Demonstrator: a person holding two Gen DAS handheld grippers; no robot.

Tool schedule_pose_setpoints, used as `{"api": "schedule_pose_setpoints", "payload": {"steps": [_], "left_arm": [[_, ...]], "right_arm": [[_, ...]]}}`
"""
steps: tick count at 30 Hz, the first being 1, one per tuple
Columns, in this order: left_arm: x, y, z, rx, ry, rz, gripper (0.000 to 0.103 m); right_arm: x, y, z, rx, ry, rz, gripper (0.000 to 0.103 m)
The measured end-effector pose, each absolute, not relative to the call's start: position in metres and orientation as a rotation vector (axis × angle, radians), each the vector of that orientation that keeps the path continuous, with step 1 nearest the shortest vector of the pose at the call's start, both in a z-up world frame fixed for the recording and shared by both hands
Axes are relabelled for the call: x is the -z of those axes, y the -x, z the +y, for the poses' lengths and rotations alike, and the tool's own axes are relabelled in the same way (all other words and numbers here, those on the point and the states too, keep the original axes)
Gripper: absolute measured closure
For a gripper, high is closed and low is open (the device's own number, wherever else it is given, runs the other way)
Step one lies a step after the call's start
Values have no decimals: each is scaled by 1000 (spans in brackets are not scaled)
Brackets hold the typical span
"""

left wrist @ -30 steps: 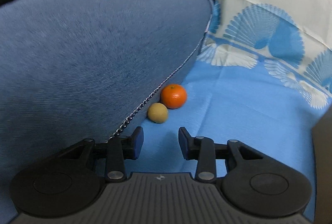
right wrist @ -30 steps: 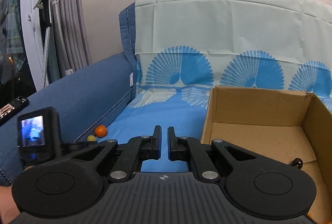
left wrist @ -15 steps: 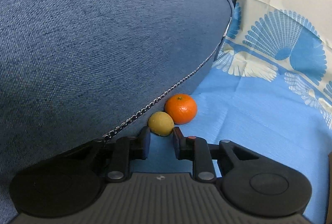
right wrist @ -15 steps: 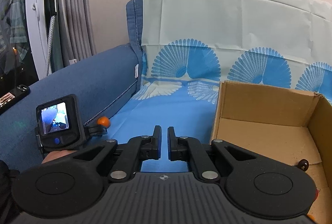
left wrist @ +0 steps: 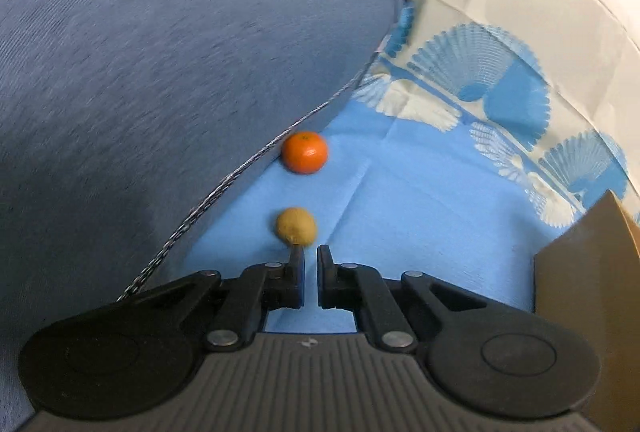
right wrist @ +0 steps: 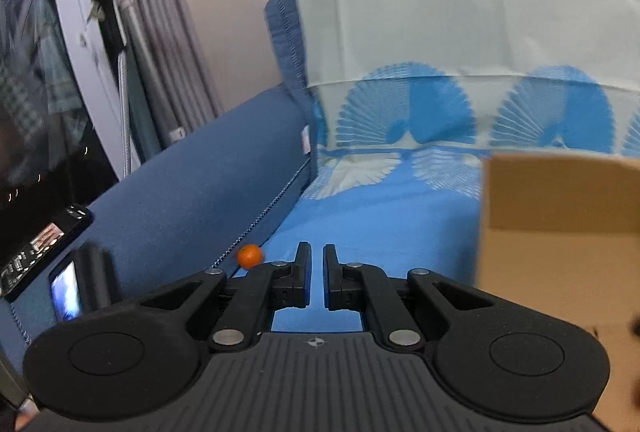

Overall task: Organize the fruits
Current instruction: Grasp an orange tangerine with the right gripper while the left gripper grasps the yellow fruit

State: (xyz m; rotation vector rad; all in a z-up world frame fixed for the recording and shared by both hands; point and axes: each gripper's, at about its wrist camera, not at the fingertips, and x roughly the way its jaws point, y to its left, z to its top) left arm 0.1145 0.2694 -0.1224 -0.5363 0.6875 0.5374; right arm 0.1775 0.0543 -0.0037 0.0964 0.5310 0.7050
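Both fruits lie outside the brown cardboard box [left wrist: 588, 272]: round orange tangerine [left wrist: 305, 152] and yellow-brown kiwi-like fruit [left wrist: 296, 226] on the blue cloth-covered sofa seat [left wrist: 420, 216], while left gripper [left wrist: 309, 252] and right gripper [right wrist: 316, 252] fingers are together, empty.

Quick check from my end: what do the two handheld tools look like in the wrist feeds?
Both look alike. The left tool and the right tool each have a grey ribbed body with a small crosshair mark, two black rounded housings, black linkage arms with silver pivot pins, and two short black fingers. No cables or sleeves show. A small lit screen sits at the lower left of the right wrist view, too blurred to tell what it belongs to.
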Motion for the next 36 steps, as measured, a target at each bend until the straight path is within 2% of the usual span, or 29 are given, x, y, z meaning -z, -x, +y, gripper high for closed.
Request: {"api": "schedule_pose_setpoints", "payload": {"steps": [2,3,4,6,7,14,22,24,25,33,36], "left_arm": [[126,-112,278,-556,596,701,96],[128,-110,281,-564,625,704,96],[129,-111,285,-570,640,703,96],[130,-111,292,-583,664,700,94],[131,-110,295,-597,683,697,94],[133,-109,304,-649,730,693,90],[134,-104,305,-664,741,685,87],[134,-104,304,-672,744,682,85],[134,-104,304,-673,745,684,84],[131,-108,298,-661,727,687,81],[130,-114,296,-660,693,684,75]], "right_arm": [[-4,-195,83,-765,-50,550,89],[-7,-203,98,-797,-26,565,80],[-7,-211,116,-826,10,585,67],[-3,-224,154,-869,110,605,53],[0,-228,171,-878,160,603,51],[48,-262,267,-940,381,702,51],[90,-277,314,-980,548,758,51],[95,-276,320,-988,566,747,56],[96,-274,322,-985,584,731,65],[71,-259,287,-929,539,697,65],[47,-246,255,-845,463,681,65]]}}
